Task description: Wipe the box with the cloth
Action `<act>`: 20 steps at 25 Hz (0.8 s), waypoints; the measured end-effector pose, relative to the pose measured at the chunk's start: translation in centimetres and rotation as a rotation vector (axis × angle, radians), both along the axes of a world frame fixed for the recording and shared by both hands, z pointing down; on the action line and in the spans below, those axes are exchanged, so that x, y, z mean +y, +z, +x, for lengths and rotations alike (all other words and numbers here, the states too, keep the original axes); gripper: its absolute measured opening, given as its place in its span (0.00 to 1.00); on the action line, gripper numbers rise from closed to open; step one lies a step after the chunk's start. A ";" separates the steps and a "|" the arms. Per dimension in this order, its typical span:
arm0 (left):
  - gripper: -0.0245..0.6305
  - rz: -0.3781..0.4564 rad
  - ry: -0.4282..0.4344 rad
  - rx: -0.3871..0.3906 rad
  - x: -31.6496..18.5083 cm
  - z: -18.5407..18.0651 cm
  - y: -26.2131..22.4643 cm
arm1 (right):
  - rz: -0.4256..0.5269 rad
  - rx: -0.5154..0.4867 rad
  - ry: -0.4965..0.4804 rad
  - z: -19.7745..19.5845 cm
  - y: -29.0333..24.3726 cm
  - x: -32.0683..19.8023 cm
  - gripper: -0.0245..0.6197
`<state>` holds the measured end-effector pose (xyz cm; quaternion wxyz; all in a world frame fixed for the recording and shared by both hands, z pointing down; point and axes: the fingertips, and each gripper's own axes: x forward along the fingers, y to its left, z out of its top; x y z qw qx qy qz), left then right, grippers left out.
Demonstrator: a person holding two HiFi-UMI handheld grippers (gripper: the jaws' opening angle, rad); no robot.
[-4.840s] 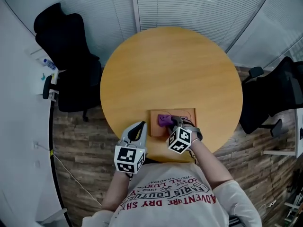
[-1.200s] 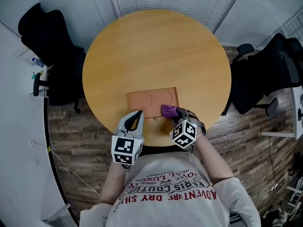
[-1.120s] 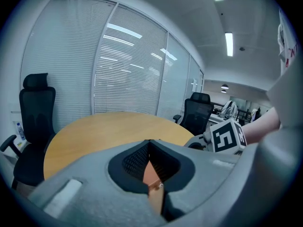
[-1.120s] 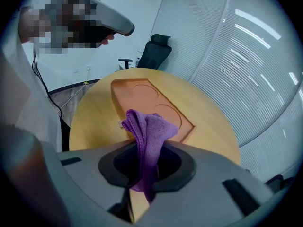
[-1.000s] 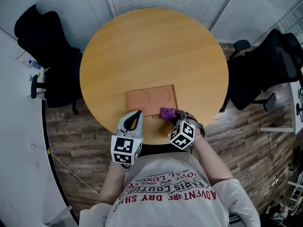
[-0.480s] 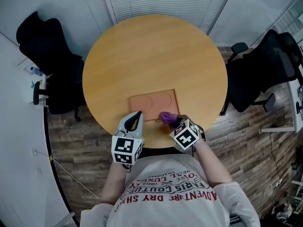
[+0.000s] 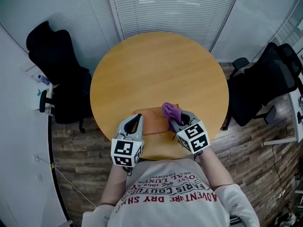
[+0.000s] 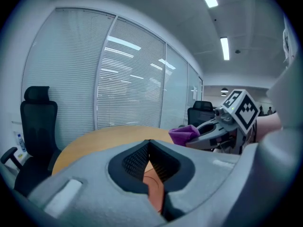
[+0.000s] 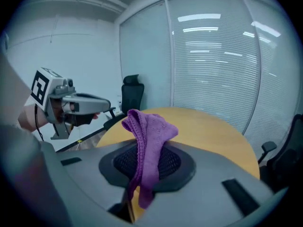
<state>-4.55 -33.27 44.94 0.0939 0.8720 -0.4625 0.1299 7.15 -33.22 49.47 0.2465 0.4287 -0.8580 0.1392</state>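
Right gripper (image 7: 175, 121) clamps the purple cloth (image 7: 170, 111), which hangs bunched over the right end of the box (image 7: 152, 121) and looks lifted off it. Left gripper (image 7: 136, 120) is closed on nothing, at the box's near edge. My judgement: no wiping contact right now, and the box's left part is uncovered.

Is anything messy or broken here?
No, nothing looks odd. The box lies flat on the table, near its edge. The right gripper pinches the purple cloth, which droops from its jaws. The left gripper is shut and empty.
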 end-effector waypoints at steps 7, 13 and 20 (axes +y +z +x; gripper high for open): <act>0.05 0.068 -0.064 0.037 -1.6 -2.0 -3.6 | 0.226 -0.175 0.074 -0.2 -7.1 -1.5 0.16; 0.05 0.100 -0.085 0.033 -2.2 -3.1 -4.9 | 0.355 -0.262 0.133 0.3 -10.6 -2.2 0.15; 0.05 0.109 -0.075 0.043 -2.3 -2.7 -5.4 | 0.397 -0.270 0.132 0.6 -10.8 -2.0 0.15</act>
